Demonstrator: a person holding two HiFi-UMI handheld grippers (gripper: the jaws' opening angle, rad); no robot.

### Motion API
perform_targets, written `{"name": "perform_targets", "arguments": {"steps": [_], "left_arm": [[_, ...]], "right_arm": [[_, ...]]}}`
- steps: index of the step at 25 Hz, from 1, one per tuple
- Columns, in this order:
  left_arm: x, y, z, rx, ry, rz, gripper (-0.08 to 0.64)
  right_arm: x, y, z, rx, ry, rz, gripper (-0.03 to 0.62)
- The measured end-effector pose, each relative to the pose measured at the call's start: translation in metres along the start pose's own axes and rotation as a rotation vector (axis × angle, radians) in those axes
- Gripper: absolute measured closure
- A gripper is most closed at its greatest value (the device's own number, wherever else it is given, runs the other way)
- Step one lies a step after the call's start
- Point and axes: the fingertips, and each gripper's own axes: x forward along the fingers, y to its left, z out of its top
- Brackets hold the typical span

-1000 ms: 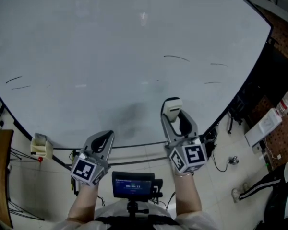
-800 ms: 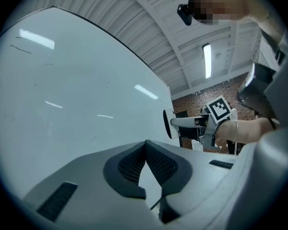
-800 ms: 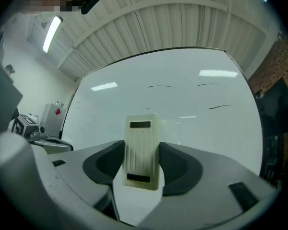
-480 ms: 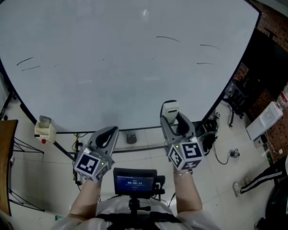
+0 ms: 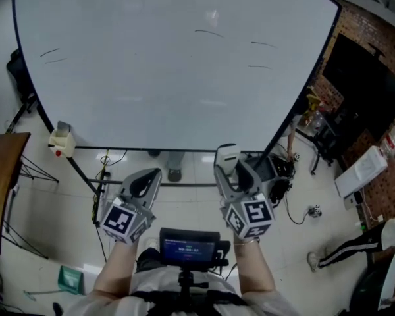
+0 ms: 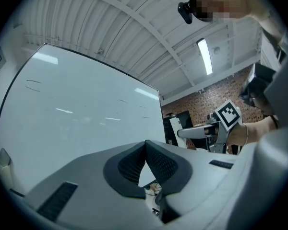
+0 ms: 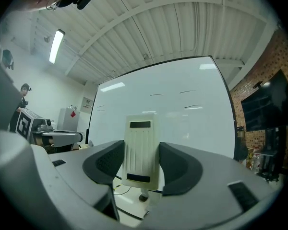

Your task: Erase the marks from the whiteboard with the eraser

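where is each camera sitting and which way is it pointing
Head view: on the person's head, looking steeply down at the whiteboard; forearms, left gripper and right gripper show.
Left gripper view: on the left gripper, looking along its shut, empty jaws at the whiteboard; right gripper shows.
Right gripper view: on the right gripper, facing the whiteboard past the eraser in its jaws.
Shared: all see the whiteboard's marks.

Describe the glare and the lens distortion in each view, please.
Head view: the whiteboard bows outward at its edges, with one faint bright spot near its top. Left gripper view: fisheye with dark corners, pale reflected streaks on the whiteboard. Right gripper view: same fisheye, reflected streaks too; the eraser looks sharp.
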Motion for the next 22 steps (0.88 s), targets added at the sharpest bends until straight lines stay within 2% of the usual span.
{"name": "perform_targets", "arguments": {"steps": [9, 15, 22], "left_arm": [[-0.019, -0.064, 0.01, 0.026, 0.018, 0.009, 0.563], [-0.028, -0.069, 0.019, 0.057, 0.019, 0.017, 0.563], [-0.03, -0.068, 0.024, 0.061, 0.016, 0.012, 0.563]], "right_arm": [[-0.06, 0.012, -0.015, 0.048, 0.002, 0.069, 0.351], [-0.068, 0.027, -0.006, 0.056, -0.041, 0.111, 0.353], [-0.072, 0.036, -0.006, 0.065, -0.025, 0.118, 0.353]]}}
